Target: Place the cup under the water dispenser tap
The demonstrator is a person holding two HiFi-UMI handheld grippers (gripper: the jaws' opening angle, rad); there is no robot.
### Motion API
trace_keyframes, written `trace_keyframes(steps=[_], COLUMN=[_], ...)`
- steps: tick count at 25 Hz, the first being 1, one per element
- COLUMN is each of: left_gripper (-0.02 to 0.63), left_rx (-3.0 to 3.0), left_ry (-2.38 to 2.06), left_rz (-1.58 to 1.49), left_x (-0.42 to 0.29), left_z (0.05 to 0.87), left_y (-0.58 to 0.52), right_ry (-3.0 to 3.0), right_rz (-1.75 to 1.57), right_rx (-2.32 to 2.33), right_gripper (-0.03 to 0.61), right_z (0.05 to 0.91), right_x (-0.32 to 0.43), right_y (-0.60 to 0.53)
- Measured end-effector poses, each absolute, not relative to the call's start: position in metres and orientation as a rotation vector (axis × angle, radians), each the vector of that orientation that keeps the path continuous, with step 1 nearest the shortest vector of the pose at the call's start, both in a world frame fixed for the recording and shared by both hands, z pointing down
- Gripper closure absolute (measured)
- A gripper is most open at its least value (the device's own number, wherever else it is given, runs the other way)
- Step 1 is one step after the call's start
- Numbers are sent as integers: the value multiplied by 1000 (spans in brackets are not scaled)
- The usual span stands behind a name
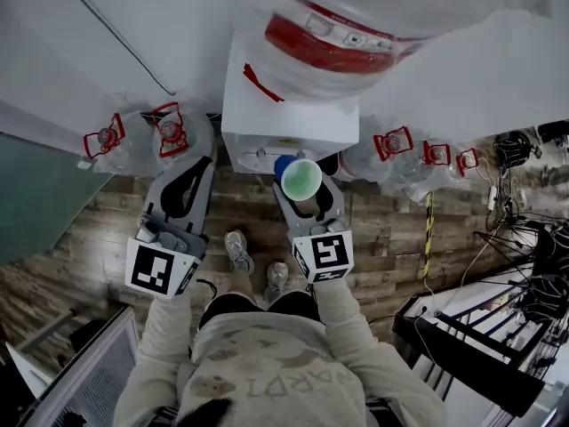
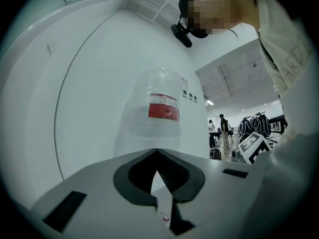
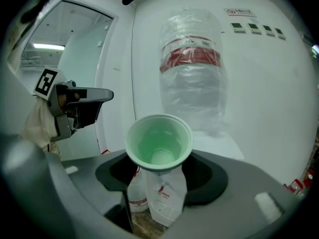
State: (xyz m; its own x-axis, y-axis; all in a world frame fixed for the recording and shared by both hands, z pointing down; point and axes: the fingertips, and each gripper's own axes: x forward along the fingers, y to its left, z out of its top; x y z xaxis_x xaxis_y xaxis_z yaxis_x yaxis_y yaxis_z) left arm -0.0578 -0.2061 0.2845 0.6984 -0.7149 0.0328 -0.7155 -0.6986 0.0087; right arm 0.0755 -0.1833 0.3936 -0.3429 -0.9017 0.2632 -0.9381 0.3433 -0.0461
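The pale green cup is upright and empty, mouth up. It is clamped between the jaws of the right hand-held gripper, clear of the floor, just in front of the blue tap on the white water dispenser.

Soft, even indoor light, no hard shadows. Head view dim, greyish. Heavy fisheye bending and black corners in both gripper views. Sharp on cup; near foreground blurred.
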Motion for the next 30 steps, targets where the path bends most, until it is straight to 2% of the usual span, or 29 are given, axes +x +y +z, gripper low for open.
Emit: trace_keyframes(steps=[30], left_gripper=[609], left_rx=[2746], left_ry=[-1184], left_rz=[122], left_x=[-69], left_z=[416], left_y=[-203], right_ry=[-2258], right_rz=[503], right_rx=[1552], right_gripper=[291], right_z=[608], right_x=[65], right_y=[-201])
